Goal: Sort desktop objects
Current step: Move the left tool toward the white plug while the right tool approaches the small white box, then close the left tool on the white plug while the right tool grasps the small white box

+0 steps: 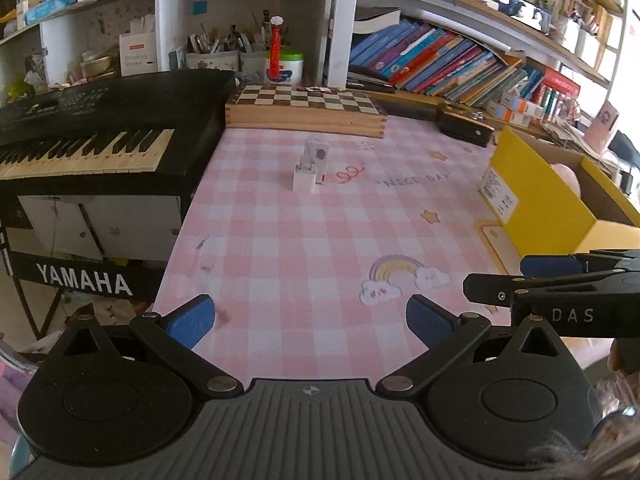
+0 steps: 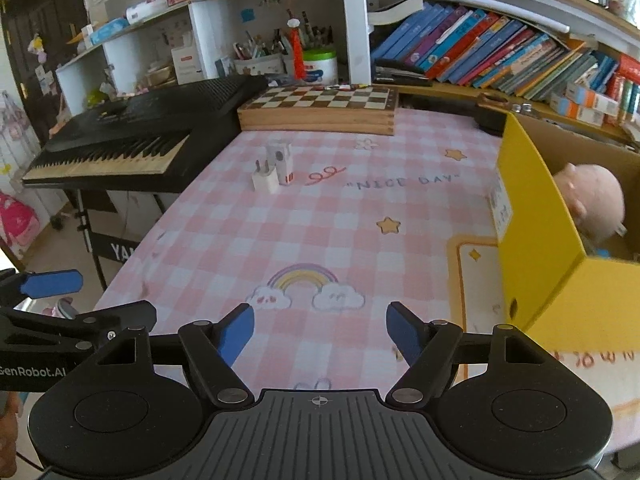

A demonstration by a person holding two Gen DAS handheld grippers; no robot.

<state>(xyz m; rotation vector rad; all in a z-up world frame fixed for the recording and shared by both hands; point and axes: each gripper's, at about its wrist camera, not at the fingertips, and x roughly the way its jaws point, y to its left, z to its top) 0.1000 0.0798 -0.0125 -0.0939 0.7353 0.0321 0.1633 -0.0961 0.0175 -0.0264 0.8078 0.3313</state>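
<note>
Near the frame's centre, your white charger (image 2: 265,181) is standing on the tabletop (image 2: 340,232), half hiding a second adapter (image 2: 280,160); both your left gripper (image 1: 311,320) and right gripper (image 2: 320,334) are hovering spread, holding nothing.

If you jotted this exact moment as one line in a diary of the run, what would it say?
left gripper: open, empty | right gripper: open, empty | two white chargers: side by side on pink cloth | yellow box: holds plush toy

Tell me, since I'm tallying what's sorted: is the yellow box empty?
Not empty. The right wrist view shows a pink plush toy lying inside the open yellow box.
</note>
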